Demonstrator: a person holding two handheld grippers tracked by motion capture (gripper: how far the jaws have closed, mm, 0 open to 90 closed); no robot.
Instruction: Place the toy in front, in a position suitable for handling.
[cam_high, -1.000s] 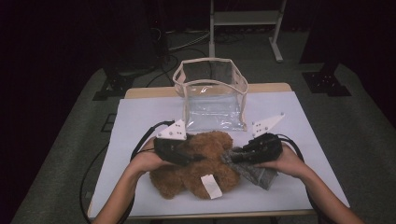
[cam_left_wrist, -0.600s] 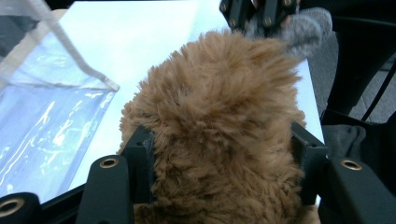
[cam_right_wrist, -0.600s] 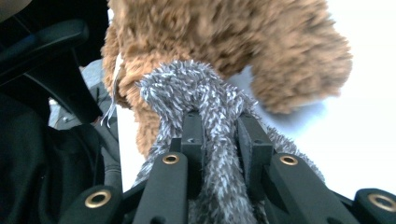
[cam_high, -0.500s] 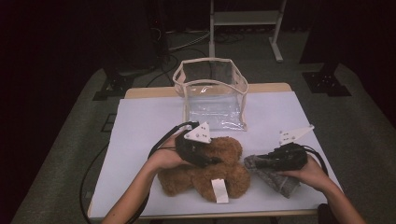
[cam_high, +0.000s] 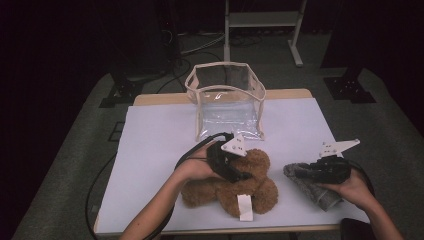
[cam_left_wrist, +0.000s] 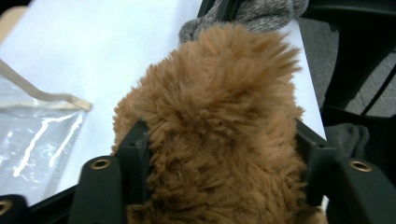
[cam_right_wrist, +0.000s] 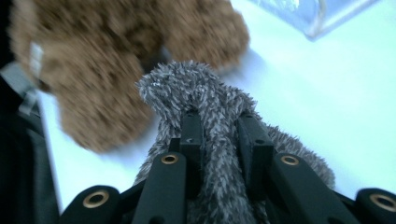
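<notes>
A brown plush bear lies on the white table near its front edge, a white tag on its underside. My left gripper is over the bear's upper part. In the left gripper view its jaws have just been opening, but the bear's fur still fills the gap and presses both pads. To the right, my right gripper is shut on a grey fuzzy plush piece. In the right gripper view the grey fur is pinched between the narrow jaws, with the bear beyond it.
A clear plastic bag with beige trim stands open at the back middle of the table; it lies close beside the bear in the left gripper view. The table's front edge runs just below the bear. A metal stand is behind the table.
Both hands have moved right. The right gripper pulled the grey plush away from the bear toward the table's right side. The left gripper shifted over the bear's upper part.
</notes>
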